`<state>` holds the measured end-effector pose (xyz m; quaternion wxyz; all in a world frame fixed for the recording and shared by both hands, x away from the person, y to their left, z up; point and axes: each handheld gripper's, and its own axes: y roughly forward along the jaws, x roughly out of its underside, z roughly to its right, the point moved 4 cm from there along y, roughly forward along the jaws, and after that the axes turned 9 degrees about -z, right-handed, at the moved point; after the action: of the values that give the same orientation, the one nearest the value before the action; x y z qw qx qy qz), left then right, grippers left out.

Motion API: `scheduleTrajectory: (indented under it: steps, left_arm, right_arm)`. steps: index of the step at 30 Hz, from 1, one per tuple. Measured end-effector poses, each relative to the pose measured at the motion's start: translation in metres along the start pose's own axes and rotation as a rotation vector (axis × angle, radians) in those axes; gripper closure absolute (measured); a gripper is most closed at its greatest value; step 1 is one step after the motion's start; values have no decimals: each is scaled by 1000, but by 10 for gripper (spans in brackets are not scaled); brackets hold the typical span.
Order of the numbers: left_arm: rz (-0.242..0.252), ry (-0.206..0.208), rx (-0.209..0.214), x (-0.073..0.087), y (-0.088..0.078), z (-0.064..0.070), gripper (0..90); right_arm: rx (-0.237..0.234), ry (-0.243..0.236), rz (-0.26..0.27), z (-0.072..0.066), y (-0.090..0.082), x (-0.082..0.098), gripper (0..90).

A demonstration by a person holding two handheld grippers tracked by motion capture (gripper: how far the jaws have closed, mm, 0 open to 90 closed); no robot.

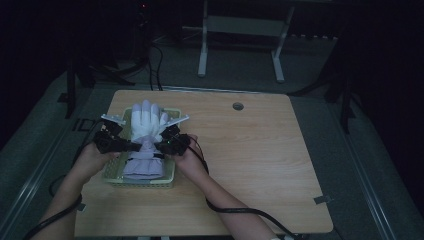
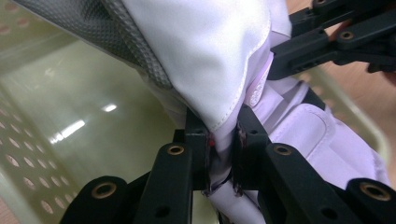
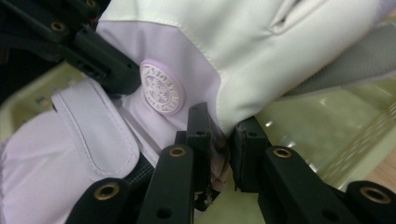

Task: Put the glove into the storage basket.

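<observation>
At the left side of the wooden tabletop [image 1: 250, 150], in the high view, a pale green perforated basket [image 1: 142, 181] sits near the person's edge, and a white and lilac ski glove [image 1: 145, 135] is held above it, fingers pointing far, cuff toward the near rim. The left tongs [image 1: 134, 147] and right tongs [image 1: 159, 146] meet the glove at its narrow wrist from either side, each held in a hand, with a cable trailing from the right one across the tabletop.

In the left gripper view, the left tongs [image 2: 223, 154] are nearly closed, pinching a fold of the glove [image 2: 210, 51] fabric between the pads; the basket [image 2: 70, 116] floor lies below, and the right tongs [image 2: 327, 42] grip the glove farther off.

In the right gripper view, the right tongs [image 3: 220, 149] are likewise almost closed on a fold of glove [image 3: 261, 56] edge, just beside a round embossed badge [image 3: 161, 87]. The left tongs [image 3: 100, 63] clamp the fabric beyond the badge, above the basket [image 3: 327, 135].
</observation>
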<state>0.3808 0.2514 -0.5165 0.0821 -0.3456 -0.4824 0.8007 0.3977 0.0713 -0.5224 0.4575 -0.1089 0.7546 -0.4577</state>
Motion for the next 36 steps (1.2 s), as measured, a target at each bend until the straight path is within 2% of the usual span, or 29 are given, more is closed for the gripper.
scheduleTrajectory:
  steps: [3, 5, 8, 12, 13, 16, 17, 18, 21, 23, 25, 27, 29, 31, 32, 34, 36]
  left_arm:
    - [-16, -1, 2, 4, 7, -1, 794]
    - [-40, 2, -6, 6, 12, -1, 793]
    - [-43, -3, -7, 6, 15, -2, 793]
    - [-55, -3, -16, 5, 16, -1, 786]
    - [-61, -6, -24, 5, 17, -1, 770]
    - [-79, 15, -94, 4, 19, 0, 654]
    - [-83, 22, -123, 3, 21, 1, 605]
    - [-95, 21, -135, 3, 23, 1, 597]
    - [-115, 16, -159, 2, 28, 0, 587]
    - [-111, 1, -158, 3, 29, -1, 571]
    - [-116, -10, -166, 4, 29, -2, 549]
    - [-118, -14, -182, 5, 29, -2, 516]
    - [-100, -24, -182, 5, 26, -2, 494]
    - [-85, -24, -190, 4, 25, -1, 368]
    - [-35, 1, -154, 4, 20, 3, 283]
    - [14, 11, -187, 2, 15, 7, 193]
    - [72, 23, -215, 0, 10, 10, 146]
  right_arm:
    - [11, -8, -17, -1, 4, 5, 793]
    - [32, -10, -45, -3, 8, 7, 792]
    - [69, -16, -83, -6, 11, 7, 788]
    - [75, 5, -109, -5, 12, 6, 735]
    - [74, 5, -116, -4, 13, 7, 693]
    - [56, 17, -129, 0, 17, 10, 583]
    - [50, 19, -129, 0, 18, 11, 561]
    - [48, 17, -129, 0, 18, 11, 555]
    - [54, 14, -138, 1, 16, 10, 542]
    - [52, 10, -133, 2, 12, 9, 512]
    - [45, 3, -123, 2, 9, 9, 476]
    - [45, 3, -90, 4, 3, 7, 461]
    - [23, 13, -57, 6, -4, 5, 403]
    - [5, 10, -40, 7, -9, 3, 363]
    - [-4, -2, -35, 8, -12, 2, 303]
    - [-15, -13, -17, 8, -16, 1, 235]
    - [-23, -16, -10, 10, -18, 1, 190]
